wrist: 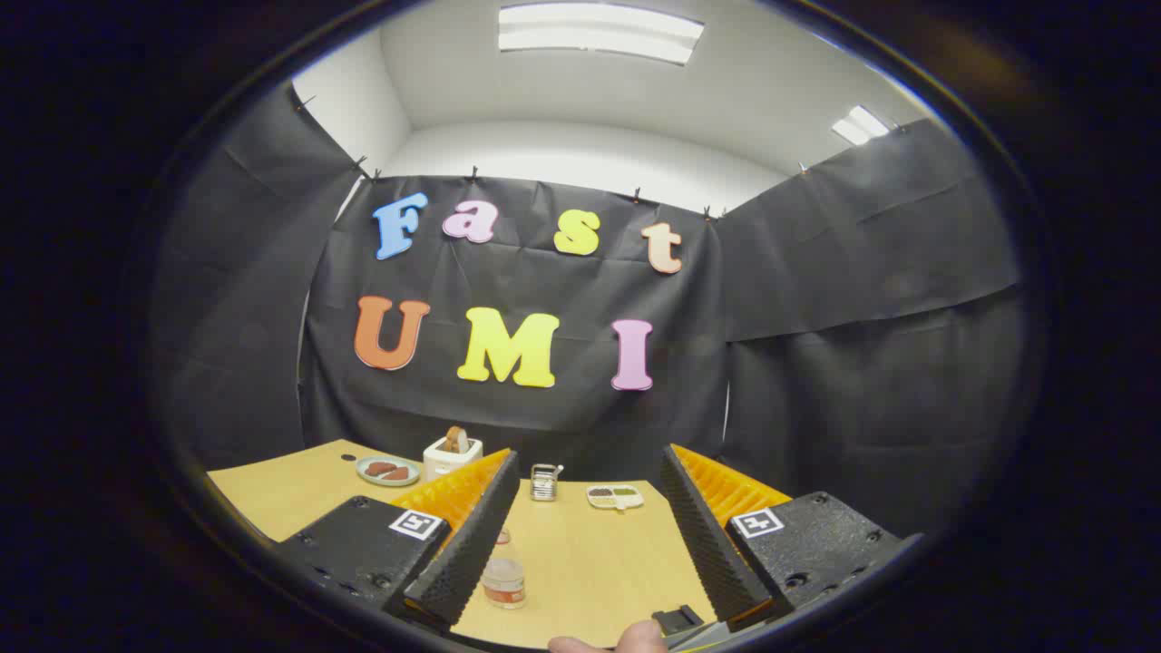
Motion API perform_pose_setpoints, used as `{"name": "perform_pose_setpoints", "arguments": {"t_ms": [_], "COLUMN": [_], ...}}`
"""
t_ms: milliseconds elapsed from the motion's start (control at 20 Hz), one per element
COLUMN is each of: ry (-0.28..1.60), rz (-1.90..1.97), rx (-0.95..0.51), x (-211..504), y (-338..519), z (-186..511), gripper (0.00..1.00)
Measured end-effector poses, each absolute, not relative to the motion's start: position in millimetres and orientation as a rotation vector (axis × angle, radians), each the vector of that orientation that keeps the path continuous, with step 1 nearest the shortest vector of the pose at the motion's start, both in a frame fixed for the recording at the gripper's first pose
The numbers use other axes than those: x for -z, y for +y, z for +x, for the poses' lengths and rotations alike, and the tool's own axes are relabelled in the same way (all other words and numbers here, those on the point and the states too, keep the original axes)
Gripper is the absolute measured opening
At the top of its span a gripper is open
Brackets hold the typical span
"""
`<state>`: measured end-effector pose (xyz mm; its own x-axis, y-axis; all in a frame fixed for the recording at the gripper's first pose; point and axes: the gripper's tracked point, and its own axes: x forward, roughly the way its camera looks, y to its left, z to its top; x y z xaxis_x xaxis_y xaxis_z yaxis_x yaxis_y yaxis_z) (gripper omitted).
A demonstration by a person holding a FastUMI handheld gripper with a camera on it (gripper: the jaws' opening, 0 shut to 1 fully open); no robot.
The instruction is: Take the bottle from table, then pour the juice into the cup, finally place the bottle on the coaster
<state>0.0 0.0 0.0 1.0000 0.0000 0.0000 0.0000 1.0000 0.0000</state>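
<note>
On the pale wooden desk (580, 562), the small clear plastic bottle (503, 573) stands near, just inside the left finger. The gripper (585, 535) holds its fingers wide, grasping nothing; taking, pouring and placing all remain.

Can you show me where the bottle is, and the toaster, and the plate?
bottle (503, 580): gripper view, on its clear body, beside the left finger, between the open jaws.
toaster (451, 456): gripper view, on its white front, far beyond the fingers.
plate (388, 477): gripper view, on its near rim, beside the toaster.
</note>
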Motion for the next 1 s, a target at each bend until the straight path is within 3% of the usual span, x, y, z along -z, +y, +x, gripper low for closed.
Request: {"name": "perform_pose_setpoints", "arguments": {"t_ms": [1000], "ry": [0.014], "rz": [0.015], "rx": [-0.035], "x": [0.1], "y": [8.2], "z": [2.7], "gripper": [1.00]}}
